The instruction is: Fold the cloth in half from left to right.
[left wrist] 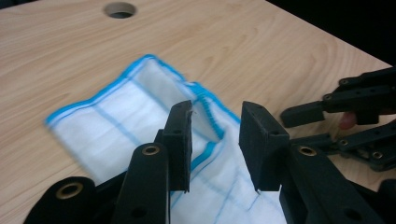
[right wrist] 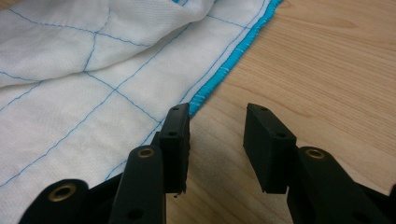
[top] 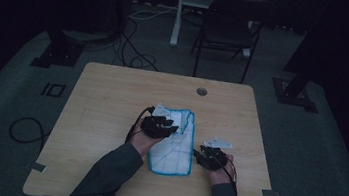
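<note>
The left gripper (left wrist: pixel 215 140) has its jaws spread with nothing pinched between them; they stand just above the cloth (top: pixel 175 143), over the spot where a folded-over flap with a blue hem meets the layer beneath, which suggests the flap has been laid down and let go so that it lies flat on the lower layer. The right gripper (right wrist: pixel 217 144) also has its jaws spread and empty, poised just off the cloth's right-hand blue hem, the near jaw almost over the hem and the other over bare wood; it looks placed there to take that edge or to steady the cloth for the next fold. The cloth itself, white with thin blue lines and a bright blue border, lies near the middle of the table (top: pixel 106 100), long side running away from the person, its far end doubled back and a little rumpled. In the left gripper view the right gripper sits just beyond the cloth's edge. Around the cloth the wood is bare on every side, with a small round hole (top: pixel 202 91) well beyond its far end, so either hand has room to swing outward or draw a fold across.
</note>
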`<state>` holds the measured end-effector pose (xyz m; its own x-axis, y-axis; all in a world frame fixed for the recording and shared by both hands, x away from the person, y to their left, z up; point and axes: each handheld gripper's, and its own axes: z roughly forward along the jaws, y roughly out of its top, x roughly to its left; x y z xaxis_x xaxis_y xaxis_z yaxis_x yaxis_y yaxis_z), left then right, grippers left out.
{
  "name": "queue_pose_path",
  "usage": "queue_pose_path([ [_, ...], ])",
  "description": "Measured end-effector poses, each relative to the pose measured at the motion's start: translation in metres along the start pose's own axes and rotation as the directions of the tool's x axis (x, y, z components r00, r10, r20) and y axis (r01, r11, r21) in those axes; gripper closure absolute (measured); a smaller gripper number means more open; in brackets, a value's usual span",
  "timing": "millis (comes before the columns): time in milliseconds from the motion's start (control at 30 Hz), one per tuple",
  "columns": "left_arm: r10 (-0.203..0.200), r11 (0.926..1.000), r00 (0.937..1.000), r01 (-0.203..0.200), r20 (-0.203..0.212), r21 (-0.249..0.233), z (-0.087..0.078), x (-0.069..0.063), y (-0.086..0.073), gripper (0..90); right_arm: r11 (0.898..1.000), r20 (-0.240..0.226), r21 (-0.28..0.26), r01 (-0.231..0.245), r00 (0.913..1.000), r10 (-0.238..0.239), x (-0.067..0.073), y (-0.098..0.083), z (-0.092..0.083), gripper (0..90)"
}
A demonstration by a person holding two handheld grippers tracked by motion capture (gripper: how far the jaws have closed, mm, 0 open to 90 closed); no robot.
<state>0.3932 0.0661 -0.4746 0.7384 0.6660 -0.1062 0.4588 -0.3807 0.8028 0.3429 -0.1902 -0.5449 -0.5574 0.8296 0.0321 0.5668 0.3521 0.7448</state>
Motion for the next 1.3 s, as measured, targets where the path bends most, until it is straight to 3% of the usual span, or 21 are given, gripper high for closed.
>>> queue_pose_path([
  [100, -0.022, 0.9998, 0.9990, 0.022, -0.038, 0.002, -0.009, 0.012, -0.012, 65.2, 1.000, -0.001, 0.000, -0.002, 1.0000, 0.002, 0.000, 0.000, 0.000, 61.2],
  [200, -0.038, 0.9992, 0.9980, 0.039, -0.050, 0.013, -0.011, 0.018, -0.020, 67.6, 1.000, 0.000, -0.001, 0.000, 1.0000, 0.000, 0.000, 0.000, 0.000, 61.2],
  [300, -0.074, 0.9961, 0.9945, 0.078, -0.073, 0.041, -0.014, 0.032, -0.038, 68.5, 1.000, -0.001, 0.000, 0.002, 1.0000, -0.002, 0.000, 0.000, 0.000, 61.2],
  [500, -0.110, 0.9905, 0.9893, 0.117, -0.096, 0.073, -0.013, 0.042, -0.060, 68.2, 1.000, 0.000, -0.001, 0.003, 1.0000, -0.003, 0.000, 0.000, 0.000, 61.1],
  [900, -0.109, 0.9853, 0.9903, 0.119, -0.087, 0.122, -0.002, 0.036, -0.074, 68.2, 1.000, -0.001, 0.000, 0.001, 1.0000, -0.001, 0.000, 0.000, 0.000, 60.5],
  [1000, -0.121, 0.9854, 0.9890, 0.130, -0.085, 0.110, 0.000, 0.034, -0.077, 69.1, 1.000, -0.002, 0.000, 0.000, 1.0000, 0.000, 0.000, 0.000, 0.000, 60.4],
  [1200, -0.113, 0.9857, 0.9903, 0.122, -0.082, 0.116, 0.000, 0.029, -0.077, 86.3, 1.000, -0.003, -0.001, -0.001, 1.0000, 0.001, 0.000, 0.000, 0.000, 60.3],
  [1300, -0.122, 0.9867, 0.9910, 0.127, -0.056, 0.101, -0.001, 0.028, -0.076, 88.2, 1.000, -0.003, -0.001, -0.002, 1.0000, 0.002, 0.000, 0.000, 0.000, 60.3],
])
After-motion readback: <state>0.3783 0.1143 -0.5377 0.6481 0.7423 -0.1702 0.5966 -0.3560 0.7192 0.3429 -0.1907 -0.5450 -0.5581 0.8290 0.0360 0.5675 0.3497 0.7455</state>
